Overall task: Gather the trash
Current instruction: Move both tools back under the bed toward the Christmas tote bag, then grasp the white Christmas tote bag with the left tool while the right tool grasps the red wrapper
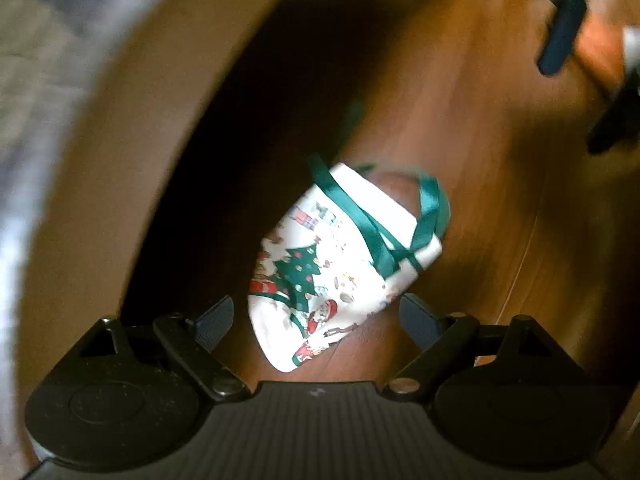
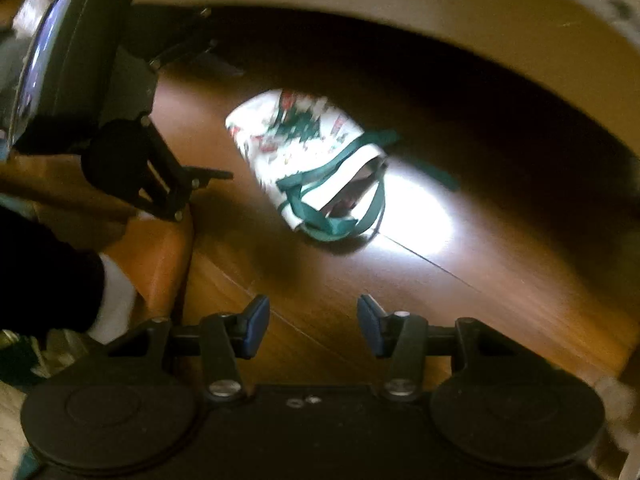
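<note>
The left gripper (image 1: 316,316) points down with jaws spread wide and empty, its blue pads either side of the near end of a white Christmas-print gift bag (image 1: 340,264). The bag lies on its side on the wooden floor (image 1: 500,200), green ribbon handles (image 1: 424,216) at its far end. The right gripper (image 2: 314,328) is also wide apart, holding nothing, the bag well beyond it.

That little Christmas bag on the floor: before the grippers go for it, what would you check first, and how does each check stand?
1. Left gripper open: ok, nothing gripped.
2. Right gripper open: ok, nothing between its pads.
3. Christmas bag lined up with the left gripper: ok, it lies between the fingers in the left wrist view.
4. Bag lying free on the wooden floor: ok.
5. Green ribbon handles loose, not snagged: cannot tell, blurred.
6. Bag's contents: cannot tell, the opening is dark.
</note>
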The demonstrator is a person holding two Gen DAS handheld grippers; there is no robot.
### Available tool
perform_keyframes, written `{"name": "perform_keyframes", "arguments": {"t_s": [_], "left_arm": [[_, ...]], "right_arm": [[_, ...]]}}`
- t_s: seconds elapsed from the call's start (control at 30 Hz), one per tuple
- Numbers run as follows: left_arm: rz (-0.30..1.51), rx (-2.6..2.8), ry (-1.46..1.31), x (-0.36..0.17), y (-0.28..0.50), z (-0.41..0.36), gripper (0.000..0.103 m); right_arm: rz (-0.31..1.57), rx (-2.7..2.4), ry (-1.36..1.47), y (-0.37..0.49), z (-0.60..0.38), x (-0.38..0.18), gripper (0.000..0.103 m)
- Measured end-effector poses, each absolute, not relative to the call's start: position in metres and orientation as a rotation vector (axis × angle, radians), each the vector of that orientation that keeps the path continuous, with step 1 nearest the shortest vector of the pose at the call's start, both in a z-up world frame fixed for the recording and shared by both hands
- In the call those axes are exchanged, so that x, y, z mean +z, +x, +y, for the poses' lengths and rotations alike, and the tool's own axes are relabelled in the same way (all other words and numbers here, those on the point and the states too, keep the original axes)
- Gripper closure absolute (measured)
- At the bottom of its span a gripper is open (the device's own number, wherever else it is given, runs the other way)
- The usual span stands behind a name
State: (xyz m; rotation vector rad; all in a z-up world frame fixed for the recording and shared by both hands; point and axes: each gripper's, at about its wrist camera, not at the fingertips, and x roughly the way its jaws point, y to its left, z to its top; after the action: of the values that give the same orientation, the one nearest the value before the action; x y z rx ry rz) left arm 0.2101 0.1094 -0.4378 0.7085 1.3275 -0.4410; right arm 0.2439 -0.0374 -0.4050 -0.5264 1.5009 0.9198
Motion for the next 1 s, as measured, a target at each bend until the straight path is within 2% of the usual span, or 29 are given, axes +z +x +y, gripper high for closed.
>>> {"name": "perform_keyframes", "arguments": {"t_s": [0.3, 0.37, 0.43, 0.47, 0.6, 0.67, 0.73, 1.0], "left_arm": [[1.309, -0.541, 0.853, -0.507, 0.195, 0.108, 0.013], [1.308, -0.536, 0.852, -0.519, 0.198, 0.108, 0.019], [1.31, -0.536, 0.857, -0.529, 0.2, 0.107, 0.039], [1.313, -0.537, 0.852, -0.534, 0.201, 0.107, 0.042], [1.307, -0.537, 0.765, -0.535, 0.207, 0.113, 0.066], [1.323, -0.525, 0.69, -0.532, 0.213, 0.119, 0.069], [1.336, -0.501, 0.616, -0.528, 0.22, 0.125, 0.079], [1.416, -0.289, 0.151, -0.502, 0.26, 0.172, 0.091]], "right_arm": [[1.505, 0.968, -0.6, 0.239, -0.018, -0.454, 0.054], [1.507, 0.975, -0.61, 0.238, -0.015, -0.463, 0.054], [1.493, 0.975, -0.636, 0.235, -0.01, -0.471, 0.054], [1.48, 0.976, -0.651, 0.232, -0.008, -0.474, 0.054], [1.45, 0.985, -0.654, 0.226, -0.001, -0.484, 0.055], [1.423, 0.98, -0.663, 0.225, 0.002, -0.488, 0.055], [1.395, 0.975, -0.671, 0.226, 0.005, -0.492, 0.055], [1.229, 0.961, -0.742, 0.232, 0.027, -0.505, 0.055]]}}
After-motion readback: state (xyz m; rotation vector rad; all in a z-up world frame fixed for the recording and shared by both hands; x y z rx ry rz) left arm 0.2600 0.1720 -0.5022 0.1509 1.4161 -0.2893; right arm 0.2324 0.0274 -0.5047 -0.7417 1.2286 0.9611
